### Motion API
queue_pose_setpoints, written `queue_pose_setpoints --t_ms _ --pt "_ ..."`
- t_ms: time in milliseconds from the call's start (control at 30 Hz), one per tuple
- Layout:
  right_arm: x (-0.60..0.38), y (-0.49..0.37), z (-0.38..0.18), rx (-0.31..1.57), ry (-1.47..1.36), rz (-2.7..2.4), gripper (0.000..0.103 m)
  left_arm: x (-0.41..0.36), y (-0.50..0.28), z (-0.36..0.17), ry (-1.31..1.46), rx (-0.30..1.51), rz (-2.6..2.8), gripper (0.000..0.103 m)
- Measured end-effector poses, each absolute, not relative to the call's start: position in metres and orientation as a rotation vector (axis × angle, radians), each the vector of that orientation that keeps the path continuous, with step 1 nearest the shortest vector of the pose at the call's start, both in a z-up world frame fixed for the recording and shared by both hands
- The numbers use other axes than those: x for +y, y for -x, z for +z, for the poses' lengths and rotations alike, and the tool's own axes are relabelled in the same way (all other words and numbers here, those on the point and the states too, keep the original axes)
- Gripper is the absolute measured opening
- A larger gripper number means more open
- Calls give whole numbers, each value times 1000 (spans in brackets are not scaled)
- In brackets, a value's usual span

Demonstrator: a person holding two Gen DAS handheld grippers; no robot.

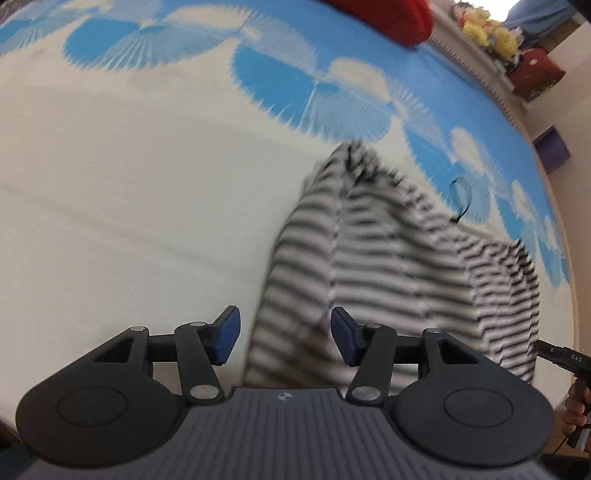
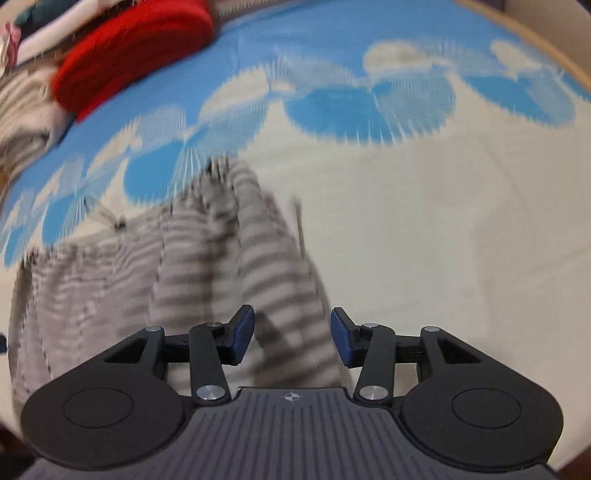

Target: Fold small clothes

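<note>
A small black-and-white striped garment (image 1: 399, 258) lies crumpled on a bed sheet (image 1: 129, 206) that is cream with blue fan patterns. My left gripper (image 1: 285, 338) is open and empty, hovering over the garment's near left edge. In the right wrist view the same striped garment (image 2: 207, 273) lies ahead and to the left. My right gripper (image 2: 292, 339) is open and empty above the garment's near right edge. Both views are blurred by motion.
A red knitted item (image 2: 129, 51) lies at the far side of the bed, also in the left wrist view (image 1: 388, 14). Folded clothes (image 2: 26, 92) are piled at far left. Plush toys (image 1: 487, 29) sit on a shelf beyond the bed. A thin black loop (image 1: 460, 199) lies on the sheet.
</note>
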State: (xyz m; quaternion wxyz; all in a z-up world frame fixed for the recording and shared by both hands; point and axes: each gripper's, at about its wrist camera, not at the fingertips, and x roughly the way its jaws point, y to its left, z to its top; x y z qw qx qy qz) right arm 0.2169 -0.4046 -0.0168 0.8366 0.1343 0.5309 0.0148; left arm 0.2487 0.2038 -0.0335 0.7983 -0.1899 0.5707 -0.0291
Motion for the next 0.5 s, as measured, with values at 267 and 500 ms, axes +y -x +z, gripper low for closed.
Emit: queue_pose_setpoints --t_ms 267,500 --pt "-406 -181 -35 1284 -239 40 51 193 -231 -66 260 1416 -119 56" --pt "-404 -178 -26 1257 -243 84 7 181 -224 -61 166 1374 -172 0"
